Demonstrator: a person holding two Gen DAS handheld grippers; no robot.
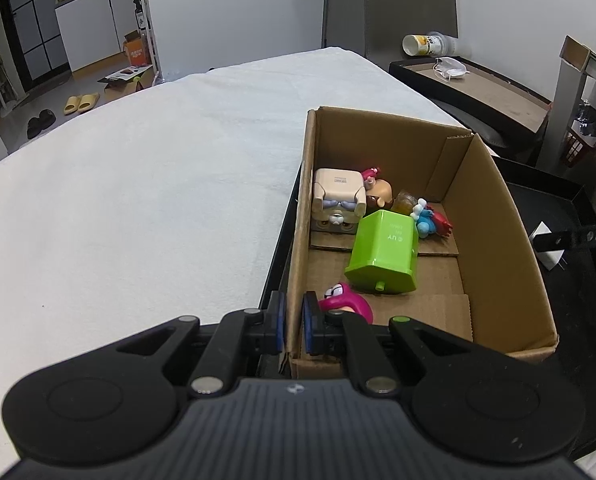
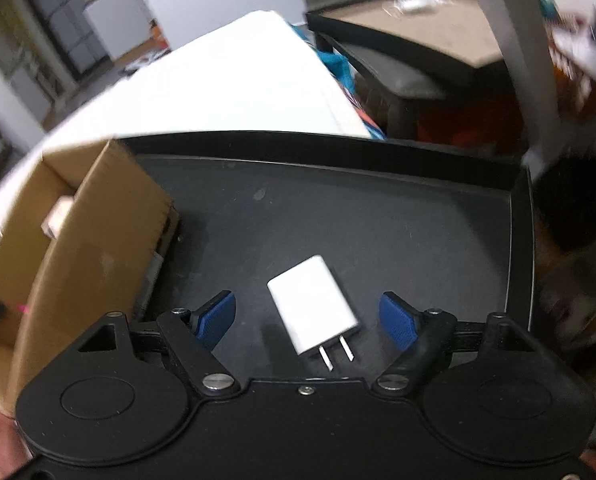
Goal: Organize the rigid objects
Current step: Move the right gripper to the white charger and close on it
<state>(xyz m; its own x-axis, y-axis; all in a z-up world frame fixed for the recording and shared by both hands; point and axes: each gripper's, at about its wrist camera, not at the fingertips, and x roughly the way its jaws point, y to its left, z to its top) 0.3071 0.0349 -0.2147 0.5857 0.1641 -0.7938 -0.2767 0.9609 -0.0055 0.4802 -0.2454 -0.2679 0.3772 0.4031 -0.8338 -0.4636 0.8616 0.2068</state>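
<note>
In the left wrist view an open cardboard box stands on a black tray. It holds a green plastic container on its side, a pink toy, a beige cube figure and a blue and red figurine. My left gripper is shut on the box's near left wall. In the right wrist view a white plug charger lies flat on the tray, prongs toward the camera. My right gripper stands open around it, with neither pad touching it.
White cloth covers the table left of the box. The cardboard box sits on the tray's left part. A side table with a tipped cup and a mask stands behind. The right gripper's finger shows by the charger.
</note>
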